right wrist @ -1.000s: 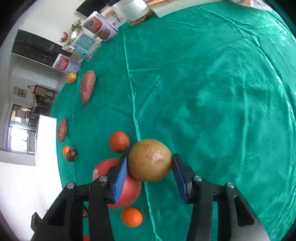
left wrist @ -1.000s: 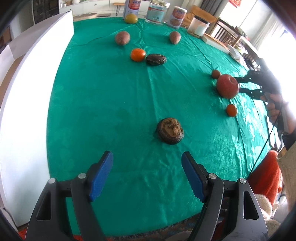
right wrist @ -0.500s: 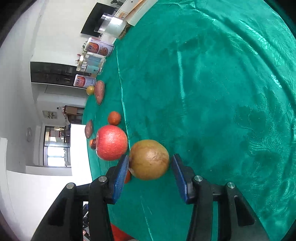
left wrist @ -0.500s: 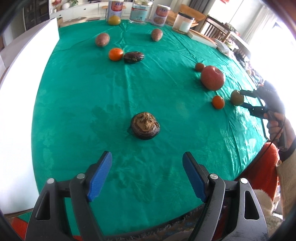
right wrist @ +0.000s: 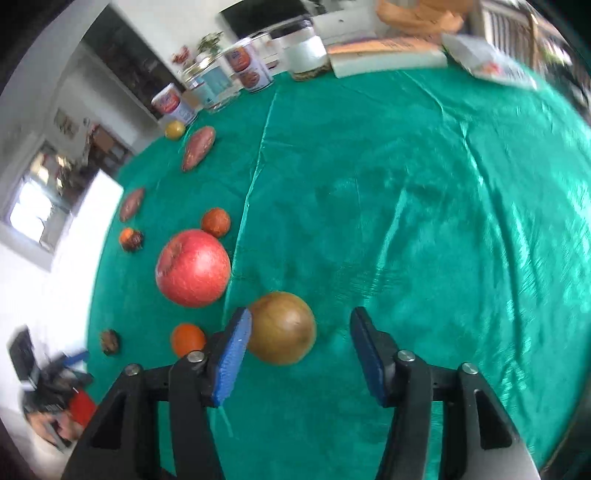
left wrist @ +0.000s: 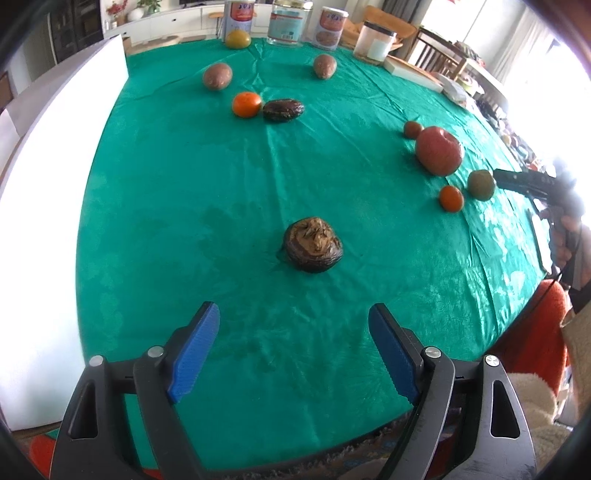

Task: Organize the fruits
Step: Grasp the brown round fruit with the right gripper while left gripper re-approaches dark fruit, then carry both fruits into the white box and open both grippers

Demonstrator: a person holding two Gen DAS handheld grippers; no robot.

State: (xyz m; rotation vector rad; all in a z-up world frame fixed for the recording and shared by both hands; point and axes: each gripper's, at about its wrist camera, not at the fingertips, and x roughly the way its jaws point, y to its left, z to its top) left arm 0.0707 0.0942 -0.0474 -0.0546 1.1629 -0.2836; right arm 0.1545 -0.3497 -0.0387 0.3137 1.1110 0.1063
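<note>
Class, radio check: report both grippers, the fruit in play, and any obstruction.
Left gripper open, empty, above shrivelled fruit. Right gripper opening, brown fruit released on cloth beside apple. Nothing in the way.

On the tablecloth (left wrist: 184, 192) we see a wrinkled fruit (left wrist: 313, 249) near the middle, with a tangerine (left wrist: 246, 104) and a dark fruit (left wrist: 283, 109) touching side by side behind it. To the right, the apple (right wrist: 192, 273) lies between a small fruit (right wrist: 215, 222) behind and a pear (right wrist: 282, 328) and an orange (right wrist: 187, 339) in front. Cans (left wrist: 238, 16) and a jar (left wrist: 374, 40) stand along the far edge.
</note>
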